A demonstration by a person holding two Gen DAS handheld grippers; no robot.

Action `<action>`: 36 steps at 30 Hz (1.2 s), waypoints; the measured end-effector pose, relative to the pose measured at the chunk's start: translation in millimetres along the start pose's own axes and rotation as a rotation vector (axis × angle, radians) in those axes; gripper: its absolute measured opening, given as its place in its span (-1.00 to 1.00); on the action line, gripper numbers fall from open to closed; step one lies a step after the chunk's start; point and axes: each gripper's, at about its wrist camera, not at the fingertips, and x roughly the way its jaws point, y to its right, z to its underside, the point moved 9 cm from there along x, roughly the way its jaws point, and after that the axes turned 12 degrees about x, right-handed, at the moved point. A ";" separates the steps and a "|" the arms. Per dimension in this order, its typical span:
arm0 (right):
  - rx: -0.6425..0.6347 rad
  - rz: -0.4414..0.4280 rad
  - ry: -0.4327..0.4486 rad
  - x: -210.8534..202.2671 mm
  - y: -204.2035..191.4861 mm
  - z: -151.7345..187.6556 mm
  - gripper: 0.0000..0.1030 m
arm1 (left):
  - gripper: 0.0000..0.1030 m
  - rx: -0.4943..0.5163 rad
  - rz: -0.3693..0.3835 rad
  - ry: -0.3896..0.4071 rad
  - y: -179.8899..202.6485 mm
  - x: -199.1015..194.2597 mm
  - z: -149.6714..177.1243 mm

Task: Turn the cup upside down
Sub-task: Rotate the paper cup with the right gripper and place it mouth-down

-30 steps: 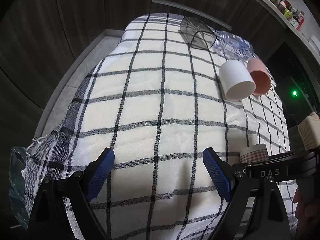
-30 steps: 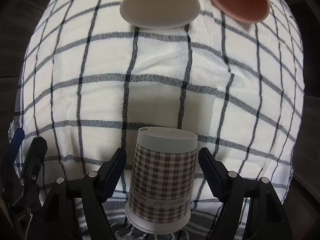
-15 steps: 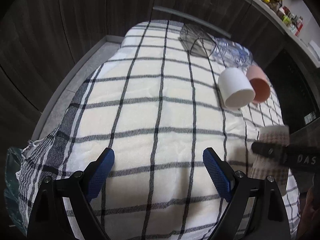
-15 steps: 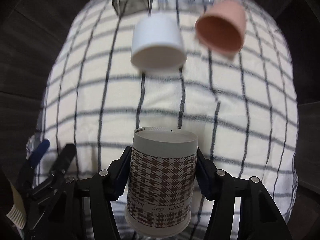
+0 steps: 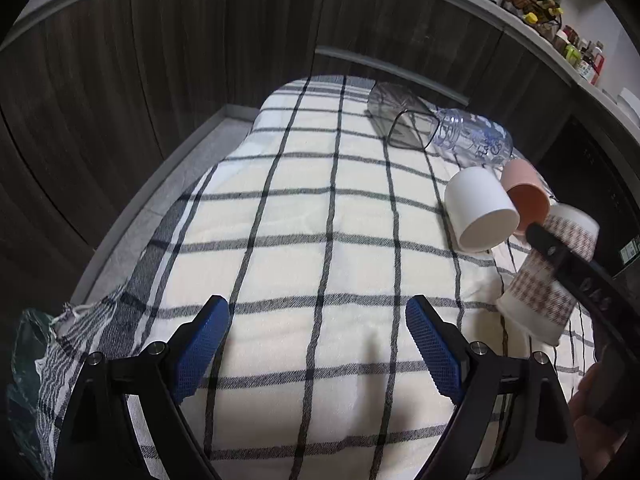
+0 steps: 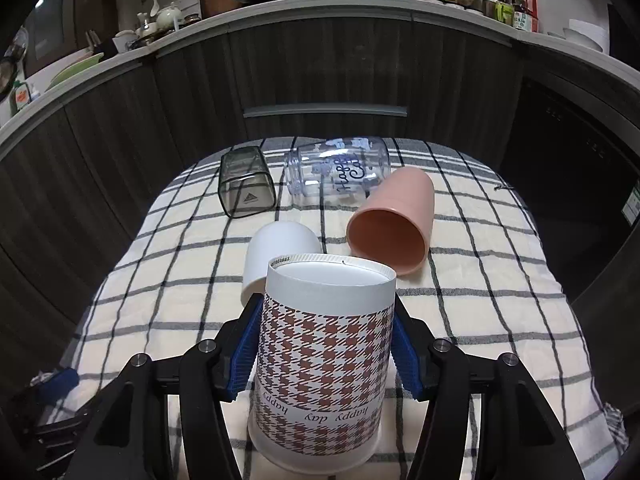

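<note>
My right gripper [image 6: 324, 344] is shut on a white paper cup with a brown houndstooth print [image 6: 322, 344]. Its blue pads press both sides of the cup, which is tilted with its closed base away from me and held off the checked cloth [image 6: 480, 264]. The cup also shows in the left wrist view [image 5: 548, 280], at the right edge, tilted, with my right gripper's black finger across it. My left gripper [image 5: 318, 348] is open and empty, low over the near part of the cloth [image 5: 320, 208].
A white cup [image 6: 280, 252] and a pink cup [image 6: 394, 220] lie on their sides beyond the held cup. A clear printed jar [image 6: 340, 170] and a dark square glass [image 6: 244, 186] lie further back. Dark cabinet fronts [image 6: 320, 72] stand behind the table.
My right gripper has closed on the houndstooth cup, lifted it off the cloth and tilted it back, so the view now looks further along the table. My left gripper stays open.
</note>
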 end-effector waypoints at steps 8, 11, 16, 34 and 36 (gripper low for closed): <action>-0.006 0.011 -0.044 -7.7 5.4 27.5 0.13 | 0.76 0.026 0.011 0.054 4.6 -7.9 -5.0; 0.002 0.012 -0.045 -16.9 9.4 37.1 0.14 | 0.76 0.037 0.018 0.060 7.4 -10.1 -4.7; 0.015 0.011 -0.075 -28.6 13.5 57.1 0.14 | 0.76 0.053 0.015 0.066 9.6 -12.6 -4.4; 0.042 -0.023 -0.031 -60.1 19.4 59.1 0.42 | 0.76 0.110 -0.027 0.173 18.4 -53.3 -5.3; 0.040 -0.031 -0.012 -70.9 19.5 56.6 0.43 | 0.76 0.106 -0.034 0.202 19.3 -66.1 -4.3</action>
